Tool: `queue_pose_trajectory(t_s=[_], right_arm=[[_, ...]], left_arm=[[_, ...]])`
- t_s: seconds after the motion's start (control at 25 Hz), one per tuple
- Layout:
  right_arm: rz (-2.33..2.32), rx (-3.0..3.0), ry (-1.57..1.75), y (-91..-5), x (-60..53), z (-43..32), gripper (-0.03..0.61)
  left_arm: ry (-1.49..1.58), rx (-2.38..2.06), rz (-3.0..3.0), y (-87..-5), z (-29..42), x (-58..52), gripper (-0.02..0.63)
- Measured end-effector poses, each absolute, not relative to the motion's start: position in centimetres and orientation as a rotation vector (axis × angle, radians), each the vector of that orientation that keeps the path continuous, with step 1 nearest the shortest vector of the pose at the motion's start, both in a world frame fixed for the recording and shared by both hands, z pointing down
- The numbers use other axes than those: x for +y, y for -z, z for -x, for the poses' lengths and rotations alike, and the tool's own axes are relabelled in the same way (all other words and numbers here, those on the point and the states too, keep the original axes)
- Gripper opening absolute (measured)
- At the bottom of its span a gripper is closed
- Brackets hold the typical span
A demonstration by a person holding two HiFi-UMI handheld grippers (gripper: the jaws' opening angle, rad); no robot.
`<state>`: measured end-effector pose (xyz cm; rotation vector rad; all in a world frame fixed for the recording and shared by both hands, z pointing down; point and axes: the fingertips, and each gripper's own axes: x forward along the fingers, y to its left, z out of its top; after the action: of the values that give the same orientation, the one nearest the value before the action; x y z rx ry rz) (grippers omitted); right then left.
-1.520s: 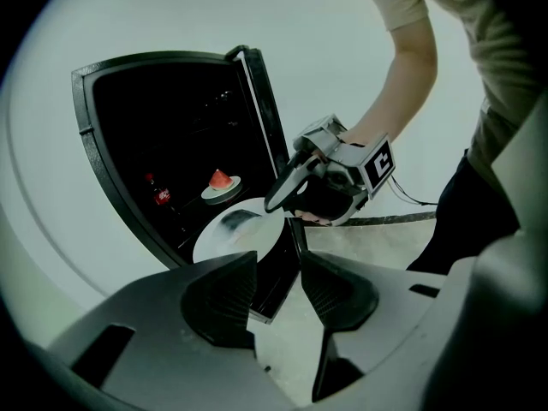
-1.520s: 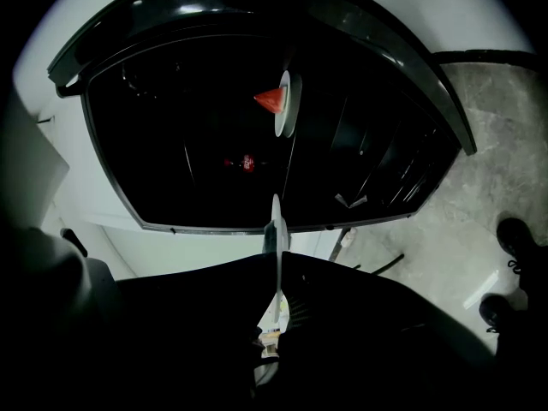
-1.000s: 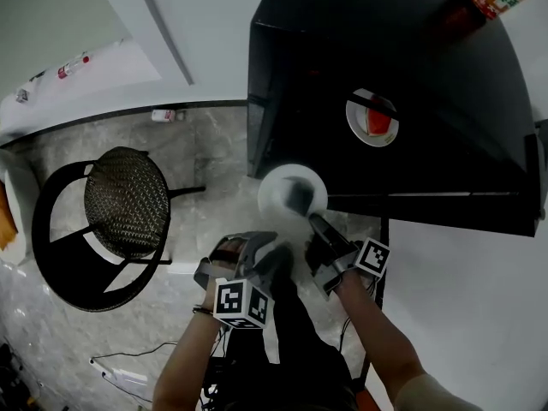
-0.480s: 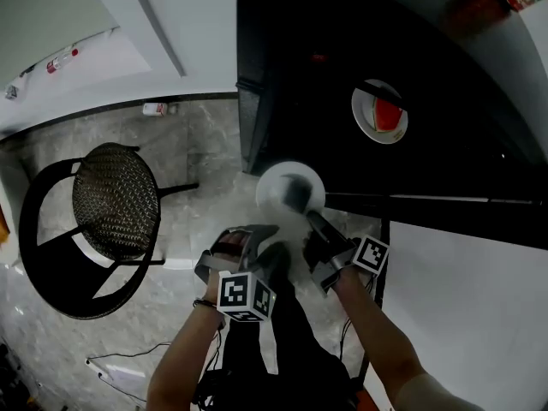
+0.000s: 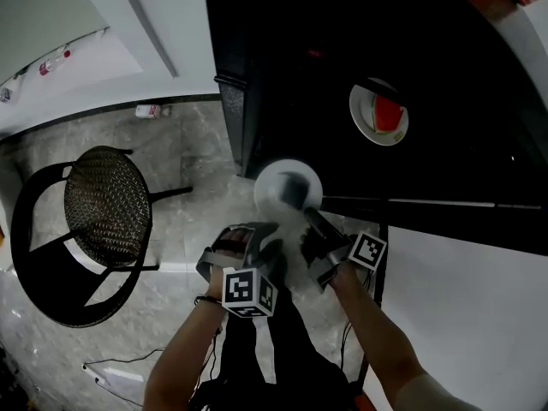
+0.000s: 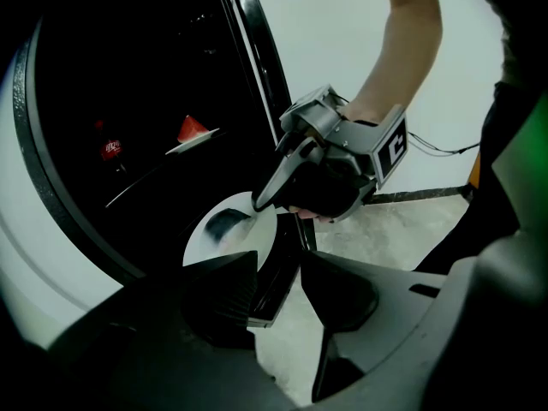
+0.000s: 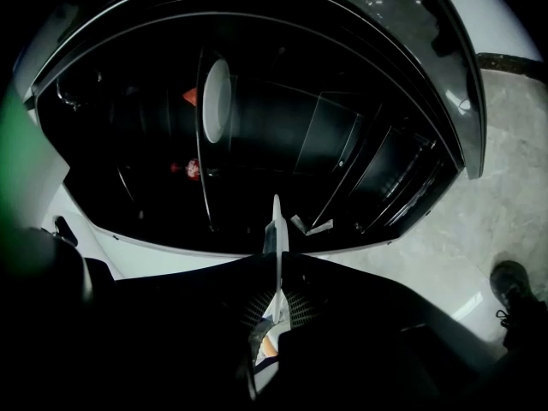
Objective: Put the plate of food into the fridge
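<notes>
— What is the person wearing?

— Dark trousers, with a pale short sleeve showing at the right arm and a thin dark band circling the left wrist. A dark lace-up shoe is showing in the right gripper view.

— And the tools themselves?

— The left gripper is wearing a grey shell. The right gripper is looking darker, and a black glove is covering its hand. Each is carrying a cube of black-and-white square markers. The jaws are showing up black, wedge-shaped and ribbed.
</notes>
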<state>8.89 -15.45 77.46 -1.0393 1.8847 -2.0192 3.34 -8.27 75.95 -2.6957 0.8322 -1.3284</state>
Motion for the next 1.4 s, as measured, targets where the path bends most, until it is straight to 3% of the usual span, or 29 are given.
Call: queue_pose_trajectory(t_s=[1.4], right_arm=[[1.148,1.730,1.993,-84.5,-20.1,-10.6,0.031]], left_arm=[[1.454,0.686,2.592,-84.8,-6.7,-12.9,0.118]])
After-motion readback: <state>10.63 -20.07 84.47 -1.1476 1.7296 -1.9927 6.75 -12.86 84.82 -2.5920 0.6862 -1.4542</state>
